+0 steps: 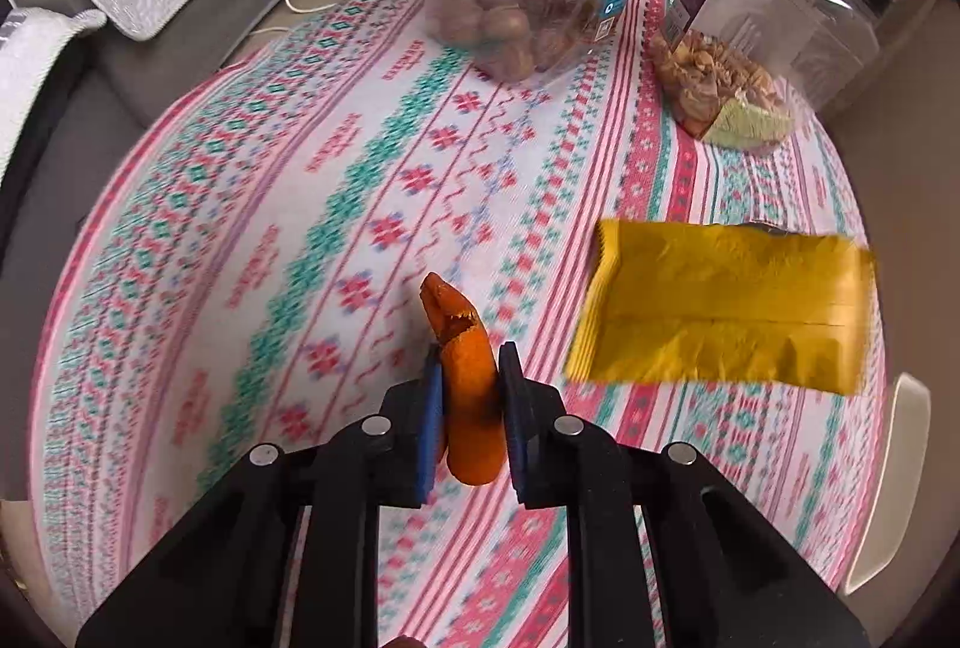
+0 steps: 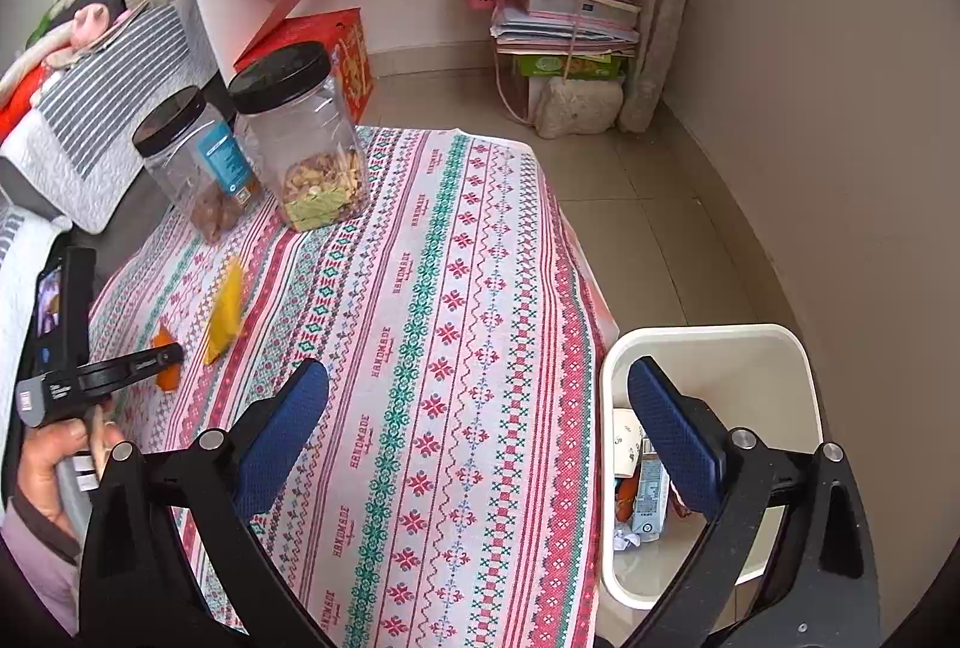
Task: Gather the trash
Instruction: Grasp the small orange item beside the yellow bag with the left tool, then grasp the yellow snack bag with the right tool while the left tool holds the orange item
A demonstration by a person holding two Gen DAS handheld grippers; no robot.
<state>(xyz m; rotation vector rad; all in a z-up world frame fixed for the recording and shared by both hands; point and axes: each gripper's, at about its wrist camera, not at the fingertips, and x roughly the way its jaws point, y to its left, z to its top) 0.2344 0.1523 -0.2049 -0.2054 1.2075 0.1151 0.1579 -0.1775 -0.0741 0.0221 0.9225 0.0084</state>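
At the far left of the patterned worktop [image 2: 420,288], the left gripper [image 1: 468,378] has its blue fingers [image 1: 429,420] clamped on an orange peel [image 1: 465,378], which stands upright against the cloth. Just right of it lies a yellow wrapper [image 1: 720,306], with two clear jars [image 2: 300,138] of nuts farther back. At the right, the right gripper [image 2: 480,438] hovers with fingers wide apart and empty, beside a white bin [image 2: 708,342] holding trash.
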